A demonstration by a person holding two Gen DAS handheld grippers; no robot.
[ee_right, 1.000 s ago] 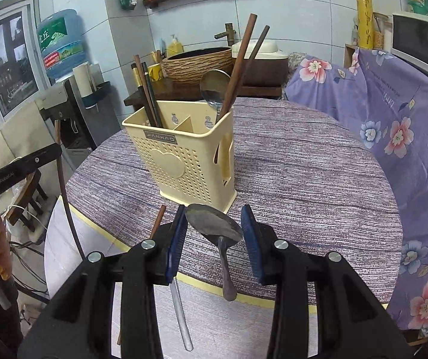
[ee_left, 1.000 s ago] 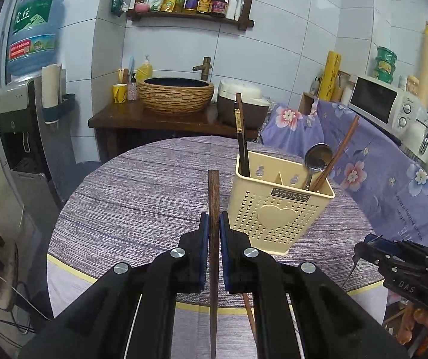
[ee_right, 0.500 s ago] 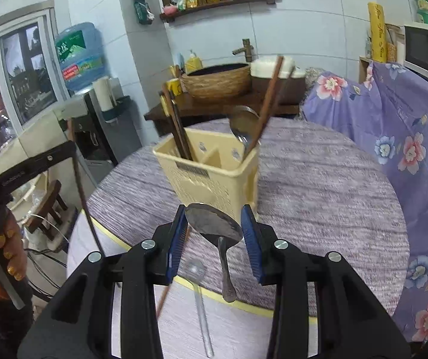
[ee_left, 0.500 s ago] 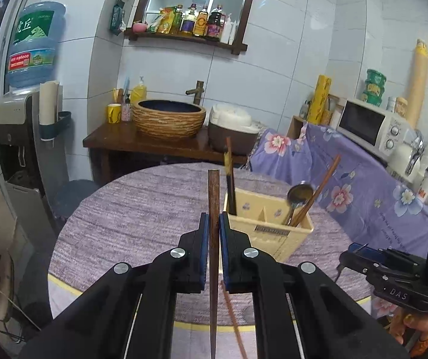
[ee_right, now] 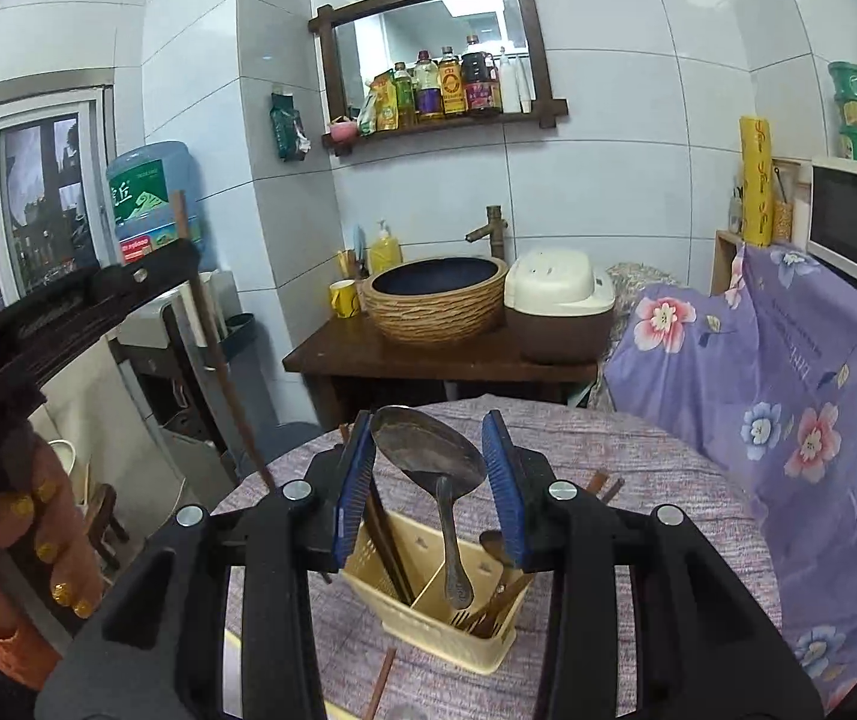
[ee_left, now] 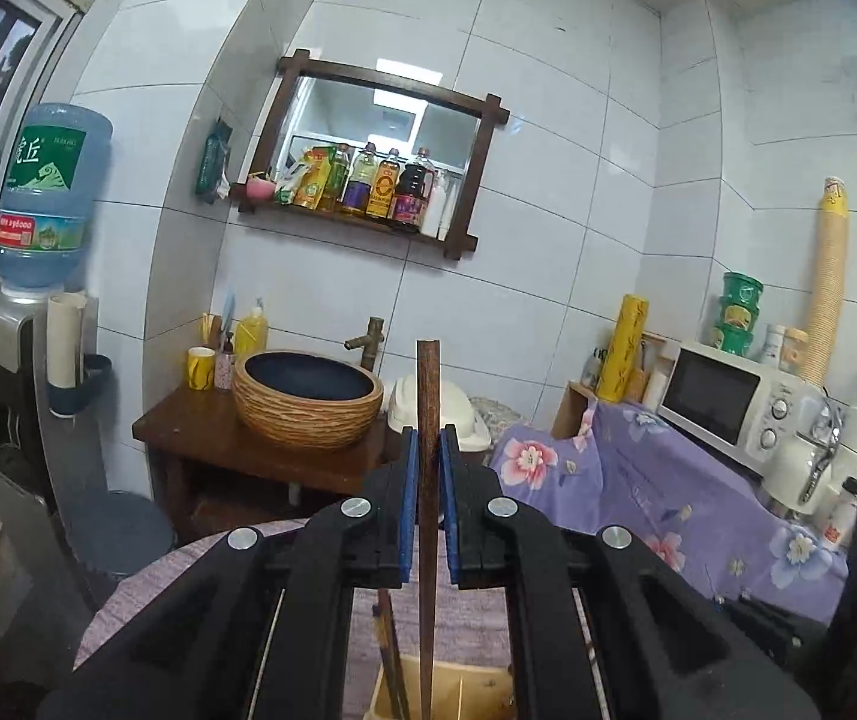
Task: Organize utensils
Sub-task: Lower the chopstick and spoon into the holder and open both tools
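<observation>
My left gripper [ee_left: 427,450] is shut on a dark wooden chopstick [ee_left: 427,414] held upright, its lower end over the cream utensil caddy [ee_left: 476,693] at the bottom of the left wrist view. My right gripper [ee_right: 428,456] is shut on a metal spoon [ee_right: 428,450] by its bowl, the handle hanging down above the caddy [ee_right: 428,624]. The caddy holds chopsticks [ee_right: 389,552] in its left compartment and other utensils on the right. The left gripper with its chopstick [ee_right: 221,354] shows at the left of the right wrist view.
The caddy stands on a round table with a purple-grey cloth [ee_right: 668,480]. A loose chopstick [ee_right: 381,681] lies on the table in front of the caddy. Behind are a wooden stand with a basin [ee_right: 437,300], a rice cooker [ee_right: 560,312] and a floral-covered counter [ee_right: 788,390].
Both grippers have risen and moved over the caddy. The chopstick now hangs above the caddy's left side and the spoon's handle above its middle. Both grips are unchanged.
</observation>
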